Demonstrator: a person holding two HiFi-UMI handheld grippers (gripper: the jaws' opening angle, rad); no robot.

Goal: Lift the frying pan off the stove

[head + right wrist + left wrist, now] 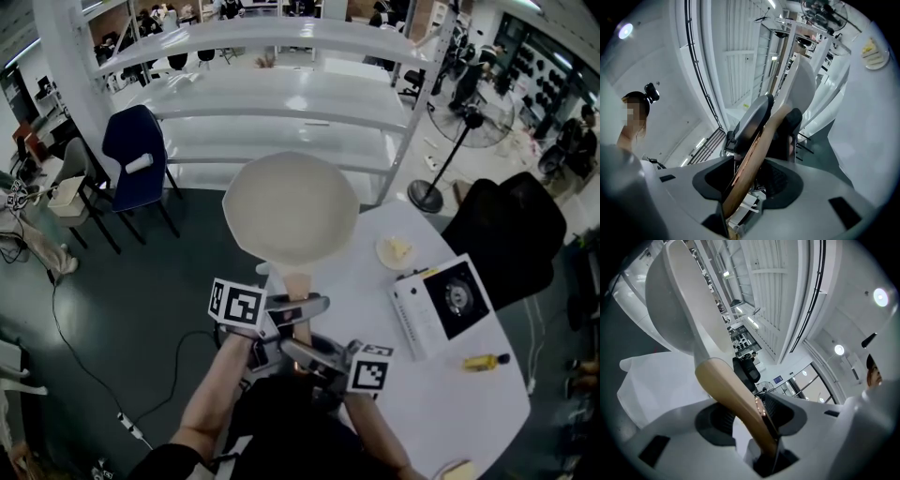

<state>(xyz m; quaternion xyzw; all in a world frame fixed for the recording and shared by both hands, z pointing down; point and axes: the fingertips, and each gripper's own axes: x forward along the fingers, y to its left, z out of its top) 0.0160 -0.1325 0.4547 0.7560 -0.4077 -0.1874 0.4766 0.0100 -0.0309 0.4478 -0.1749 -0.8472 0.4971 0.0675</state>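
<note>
A cream frying pan (pixel 291 208) hangs in the air beyond the white table's (pixel 441 403) left edge, held by its wooden handle (pixel 297 286). My left gripper (pixel 298 307) is shut on the handle just behind the pan. The right gripper (pixel 302 352) is shut on the handle's end, closer to me. In the left gripper view the handle (pixel 736 399) runs between the pads up to the pan (pixel 679 301). From the right gripper view, the handle (pixel 757 154) crosses the jaws, with the left gripper gripping it further along. The white stove (pixel 450 300) with a black top stands bare on the table, to the right.
A small plate with yellow food (pixel 397 250) lies on the table beyond the stove, and a yellow item (pixel 483 361) sits in front of it. White shelving (pixel 281 94) stands ahead, with a blue chair (pixel 136 155) at left. A fan (pixel 473 122) and a black chair (pixel 511 234) are at right.
</note>
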